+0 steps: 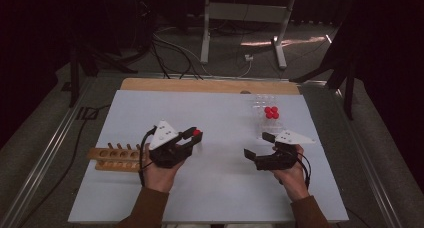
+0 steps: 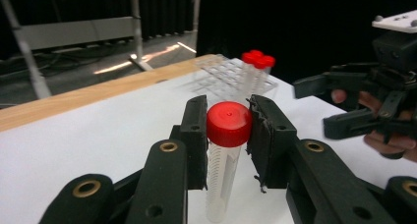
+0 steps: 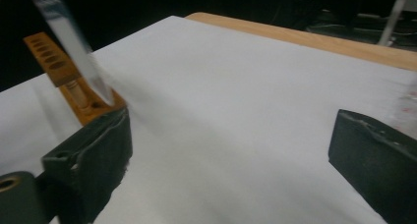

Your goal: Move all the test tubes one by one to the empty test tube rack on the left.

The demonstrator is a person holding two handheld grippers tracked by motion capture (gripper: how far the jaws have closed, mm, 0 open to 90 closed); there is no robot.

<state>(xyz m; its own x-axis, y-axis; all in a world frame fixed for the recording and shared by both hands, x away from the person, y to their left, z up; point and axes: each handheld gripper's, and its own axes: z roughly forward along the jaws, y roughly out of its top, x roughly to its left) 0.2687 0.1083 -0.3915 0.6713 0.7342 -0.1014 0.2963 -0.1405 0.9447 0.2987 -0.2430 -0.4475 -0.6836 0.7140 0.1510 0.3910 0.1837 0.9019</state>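
Note:
My left gripper is shut on a clear tube with a red cap, lifted over the middle of the white table. In the left gripper view the pads press on the red cap from both sides, and the tube hangs below. My right gripper stands open to the right, nothing between its jaws. In the right gripper view, the right gripper is spread wide over bare table, with a blurred clear tube at the upper left.
A clear plastic rack at the back right holds several red-capped tubes; its caps also appear in the left gripper view. A wooden rack with holes lies at the left, by the left hand. The table's wooden strip runs along the far edge.

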